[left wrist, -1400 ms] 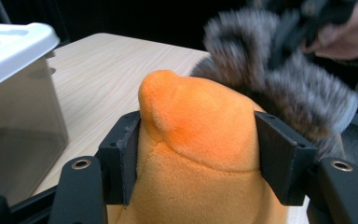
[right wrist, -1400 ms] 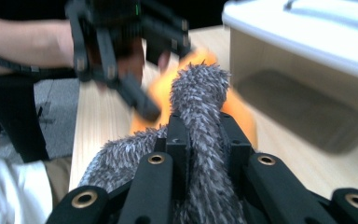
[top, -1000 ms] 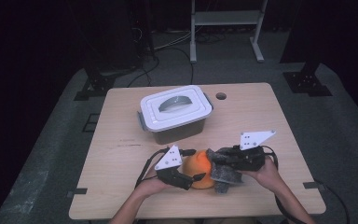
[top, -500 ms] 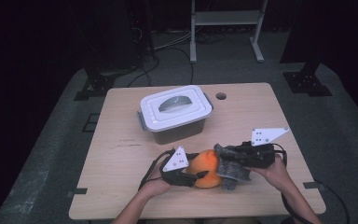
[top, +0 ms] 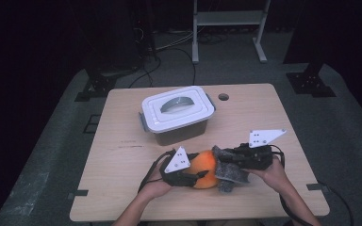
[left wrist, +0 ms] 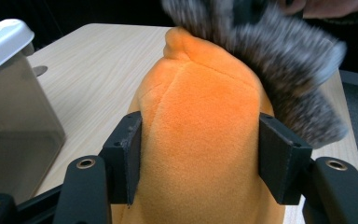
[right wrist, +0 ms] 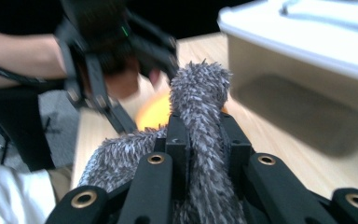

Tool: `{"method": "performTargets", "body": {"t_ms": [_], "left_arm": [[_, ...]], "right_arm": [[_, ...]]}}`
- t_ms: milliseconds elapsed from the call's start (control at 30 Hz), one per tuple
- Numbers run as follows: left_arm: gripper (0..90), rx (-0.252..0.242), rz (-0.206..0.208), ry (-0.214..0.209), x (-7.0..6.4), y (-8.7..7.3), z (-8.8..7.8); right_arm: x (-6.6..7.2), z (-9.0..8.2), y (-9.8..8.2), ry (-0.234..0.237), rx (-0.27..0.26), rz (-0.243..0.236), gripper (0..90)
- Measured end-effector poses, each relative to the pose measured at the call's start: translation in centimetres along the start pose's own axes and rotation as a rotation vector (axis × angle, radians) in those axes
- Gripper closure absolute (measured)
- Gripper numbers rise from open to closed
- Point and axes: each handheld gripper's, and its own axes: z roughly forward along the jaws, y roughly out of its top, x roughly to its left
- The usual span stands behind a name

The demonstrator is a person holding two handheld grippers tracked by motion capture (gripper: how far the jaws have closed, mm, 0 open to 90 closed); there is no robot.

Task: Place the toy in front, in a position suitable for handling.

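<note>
Two grippers on one soft toy right now, near our edge of the wooden table [top: 122,141]. Our left gripper [left wrist: 198,154] has just been closing, and its pads now press into both sides of the orange plush [left wrist: 200,140]; you can see the fabric bulging around them. Our right gripper [right wrist: 204,140] is pinched tight on the grey furry part [right wrist: 200,93], which sits touching the orange body on its right side in the high view.

Handling-wise we'd guess it's light and very squashy, so no worry about breaking anything, but the stuffing gives, and a shallow grip could slide off the fleece. Best bet is grabbing deep across the belly like the left one does. The fur looks like a loose flap, so pulling on it may just stretch it.

Behind the toy, apart from it, stands a lidded plastic box [top: 176,113] with its white lid on. Around the table the room's dark, with grey carpet, cables and a metal stand at the back.
</note>
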Motion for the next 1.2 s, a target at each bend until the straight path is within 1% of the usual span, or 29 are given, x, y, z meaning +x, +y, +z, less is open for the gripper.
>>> {"method": "performTargets", "body": {"t_ms": [100,167,233,267,333,367,400,433,467,500,533,567,600,667,733,767,833,900,967,1033,1100,1133,1200], "left_arm": [[38.3,0.003,0.015,0.001,-0.3,0.3,0.1],[38.0,0.001,0.010,-0.003,-0.3,0.2,0.1],[36.9,-0.004,0.002,-0.021,-0.1,-0.1,0.1],[35.2,-0.007,0.005,-0.032,0.0,-0.2,0.1],[28.2,-0.026,0.003,-0.071,0.3,-0.5,0.1],[24.5,-0.032,-0.005,-0.095,0.5,-0.5,0.1],[20.6,-0.032,-0.008,-0.101,0.6,-0.6,0.1],[16.3,-0.031,-0.008,-0.095,0.8,-0.8,0.1],[13.0,-0.031,-0.019,-0.092,1.0,-1.0,0.2],[11.7,-0.028,-0.041,-0.090,1.3,-1.2,0.3],[12.0,-0.023,-0.065,-0.089,1.4,-1.4,0.5],[15.5,-0.017,-0.078,-0.106,1.5,-1.6,0.6],[21.8,-0.020,-0.074,-0.101,1.4,-1.6,0.7],[30.2,-0.008,-0.058,-0.073,1.0,-1.3,0.7],[33.3,0.005,-0.033,-0.043,0.6,-0.8,0.7],[34.1,0.008,-0.024,-0.037,0.3,-0.6,0.7],[35.1,0.020,0.018,-0.012,-0.1,-0.3,0.5],[36.1,0.027,0.035,-0.013,-0.2,-0.2,0.2],[37.3,0.017,0.028,-0.013,0.0,-0.2,-0.2],[37.7,0.015,0.033,-0.027,0.2,-0.2,-0.6],[35.6,0.004,0.023,-0.053,0.4,-0.1,-0.8],[33.2,-0.007,0.022,-0.055,0.5,-0.1,-0.8],[23.1,-0.012,0.004,-0.062,0.9,-0.1,-0.7]], "right_arm": [[0.5,0.3,1.0,0.001,0.000,-0.037,76.8],[0.5,0.7,0.9,-0.002,0.023,-0.046,76.8],[0.3,0.8,0.2,0.006,0.028,-0.030,76.9],[0.2,0.7,-0.2,0.013,0.028,-0.022,76.9],[0.2,0.5,-0.9,0.022,0.036,-0.013,76.9],[0.3,0.4,-1.3,0.026,0.036,-0.010,76.9],[0.3,0.2,-1.6,0.027,0.040,-0.005,76.8],[0.2,0.0,-1.8,0.023,0.041,-0.001,76.8],[0.2,-0.3,-2.0,0.017,0.041,0.005,76.8],[0.1,-0.6,-2.3,0.016,0.042,0.012,76.8],[0.0,-0.9,-2.4,0.013,0.047,0.016,76.9],[0.0,-1.1,-2.6,0.007,0.055,0.018,76.9],[-0.1,-1.3,-2.6,0.001,0.059,0.018,76.9],[-0.1,-1.7,-2.1,-0.010,0.053,0.018,76.9],[0.0,-1.9,-1.3,-0.021,0.043,-0.003,76.8],[0.0,-1.9,-0.8,-0.024,0.035,-0.011,76.8],[0.2,-1.4,-0.2,-0.029,0.034,-0.028,76.8],[0.2,-0.9,0.1,-0.023,0.021,-0.032,76.8],[0.1,-0.5,-0.1,-0.021,0.029,-0.028,76.9],[-0.1,-0.2,-0.7,-0.023,0.062,-0.022,76.9],[-0.2,-0.2,-1.4,-0.005,0.054,0.000,76.9],[-0.2,-0.2,-1.7,0.000,0.053,0.006,76.9],[-0.2,-0.4,-2.2,0.007,0.051,0.015,77.1]]}}
